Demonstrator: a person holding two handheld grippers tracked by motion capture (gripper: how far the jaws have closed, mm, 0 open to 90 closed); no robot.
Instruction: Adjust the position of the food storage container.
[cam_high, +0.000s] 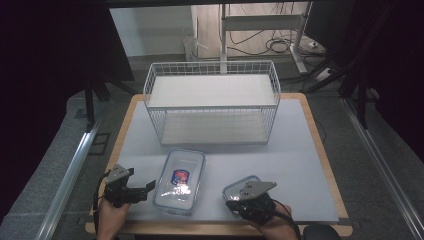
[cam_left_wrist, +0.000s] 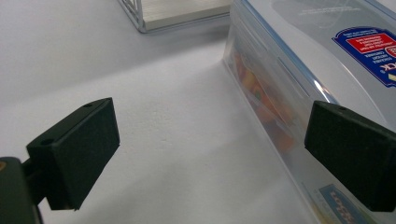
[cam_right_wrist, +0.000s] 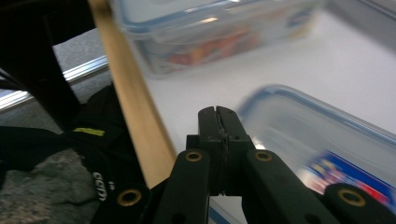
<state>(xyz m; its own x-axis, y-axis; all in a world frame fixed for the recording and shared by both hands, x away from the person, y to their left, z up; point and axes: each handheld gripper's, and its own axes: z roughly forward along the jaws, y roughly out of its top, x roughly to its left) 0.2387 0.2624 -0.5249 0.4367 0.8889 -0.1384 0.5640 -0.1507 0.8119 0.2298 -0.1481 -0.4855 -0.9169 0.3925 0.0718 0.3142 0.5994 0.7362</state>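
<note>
A large clear plastic container (cam_high: 179, 181) with a blue-rimmed lid and a red-blue label lies at the front middle of the table. My left gripper (cam_high: 142, 181) sits just left of it, open. In the left gripper view its jaws (cam_left_wrist: 210, 154) stand wide apart, one over bare table and one against the container's side wall (cam_left_wrist: 280, 93). A smaller container of the same kind (cam_high: 239, 189) lies at the front right, partly under my right gripper (cam_high: 231, 202). In the right gripper view the jaws (cam_right_wrist: 218, 122) are pressed together with nothing between them, the small container (cam_right_wrist: 322, 135) beside them and the large one (cam_right_wrist: 210, 28) beyond.
A white wire shelf rack (cam_high: 212, 102) with two white boards stands at the back middle of the grey mat (cam_high: 300, 165). The wooden table edge (cam_right_wrist: 135, 116) runs close to my right gripper. Dark stands and cables lie on the floor behind.
</note>
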